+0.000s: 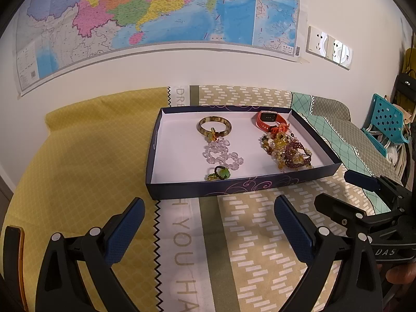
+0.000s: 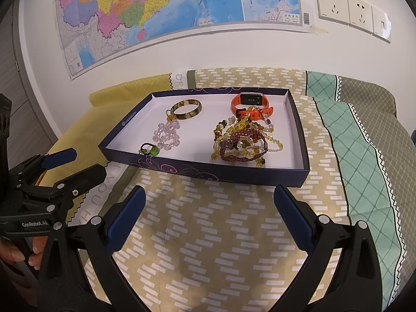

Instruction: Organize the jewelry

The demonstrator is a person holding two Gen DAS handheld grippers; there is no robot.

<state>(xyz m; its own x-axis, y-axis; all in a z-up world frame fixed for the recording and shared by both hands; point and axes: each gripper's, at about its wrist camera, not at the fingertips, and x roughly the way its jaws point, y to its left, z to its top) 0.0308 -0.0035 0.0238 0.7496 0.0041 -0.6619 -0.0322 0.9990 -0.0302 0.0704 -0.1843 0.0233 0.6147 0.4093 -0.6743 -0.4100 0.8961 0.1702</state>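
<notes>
A dark blue box lid [image 1: 182, 191] [image 2: 197, 173] with a white inside lies on the patterned cloth. It holds a brown bangle [image 1: 214, 128] [image 2: 186, 109], a clear pink bead bracelet [image 1: 223, 154] [image 2: 167, 134], a small green-bead ring [image 1: 219, 173] [image 2: 150, 150], an orange smartwatch [image 1: 271, 121] [image 2: 251, 104] and a tangled pile of amber and dark red bead bracelets [image 1: 287, 153] [image 2: 244, 141]. My left gripper [image 1: 209, 213] is open and empty just before the lid's near edge. My right gripper [image 2: 209, 201] is open and empty, also before the lid.
A map [image 1: 156, 13] and wall sockets [image 2: 351, 10] are on the wall behind. The cloth [image 2: 221, 247] covers a bed-like surface with a yellow part [image 1: 78, 169] to the left. A teal chair [image 1: 387, 122] stands at the right.
</notes>
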